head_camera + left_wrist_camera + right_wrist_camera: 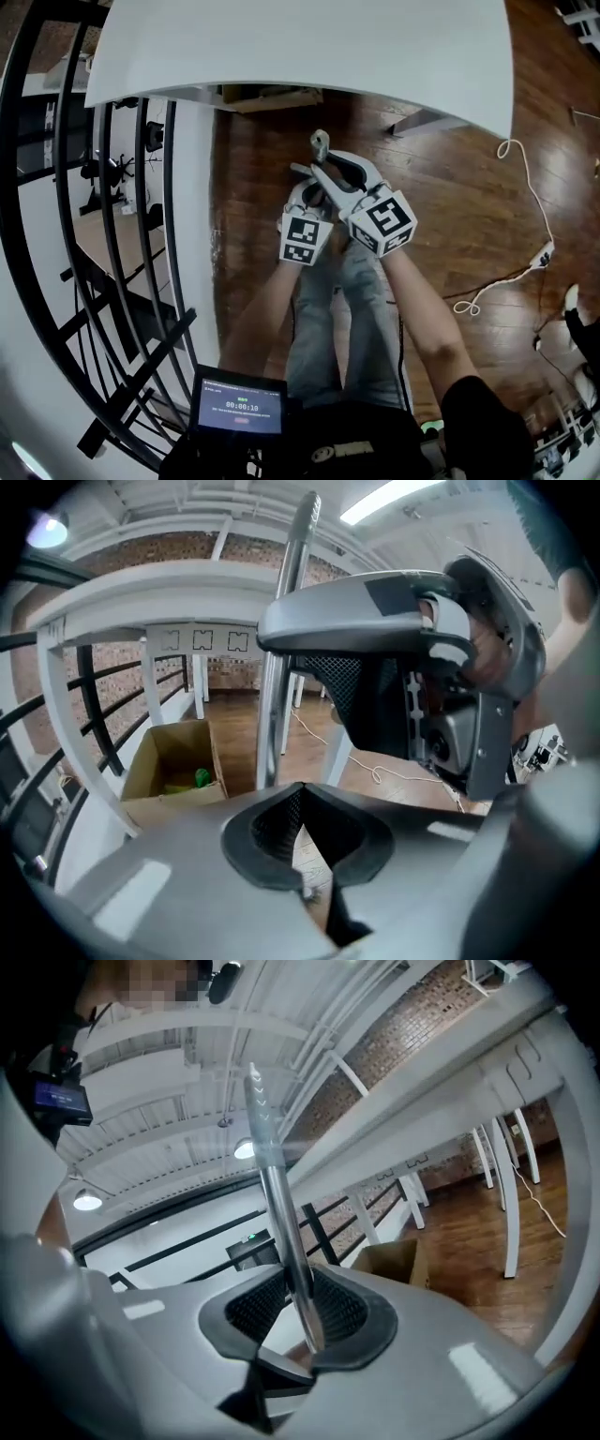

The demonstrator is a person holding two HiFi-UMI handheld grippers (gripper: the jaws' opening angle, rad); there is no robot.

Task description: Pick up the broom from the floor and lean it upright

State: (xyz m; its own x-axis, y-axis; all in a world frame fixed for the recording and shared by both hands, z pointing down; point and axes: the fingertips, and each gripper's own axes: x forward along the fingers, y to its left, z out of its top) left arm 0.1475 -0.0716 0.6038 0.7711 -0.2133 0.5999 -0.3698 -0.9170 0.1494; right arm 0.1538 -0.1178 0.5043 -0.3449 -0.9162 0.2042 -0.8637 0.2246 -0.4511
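Observation:
The broom shows only as its shiny metal handle, which stands nearly upright. My right gripper is shut on the handle, which runs up between its two dark pads. In the left gripper view the same handle rises just ahead, with the right gripper's grey body clamped on it at the right. My left gripper is shut with nothing between its pads, a little short of the handle. In the head view both grippers sit close together over the wooden floor, left gripper, right gripper, with the handle's tip above them. The broom head is hidden.
A white table stands just ahead, its legs on the wooden floor. A black railing runs along the left. Under the table sits an open cardboard box. A white cord trails across the floor at the right.

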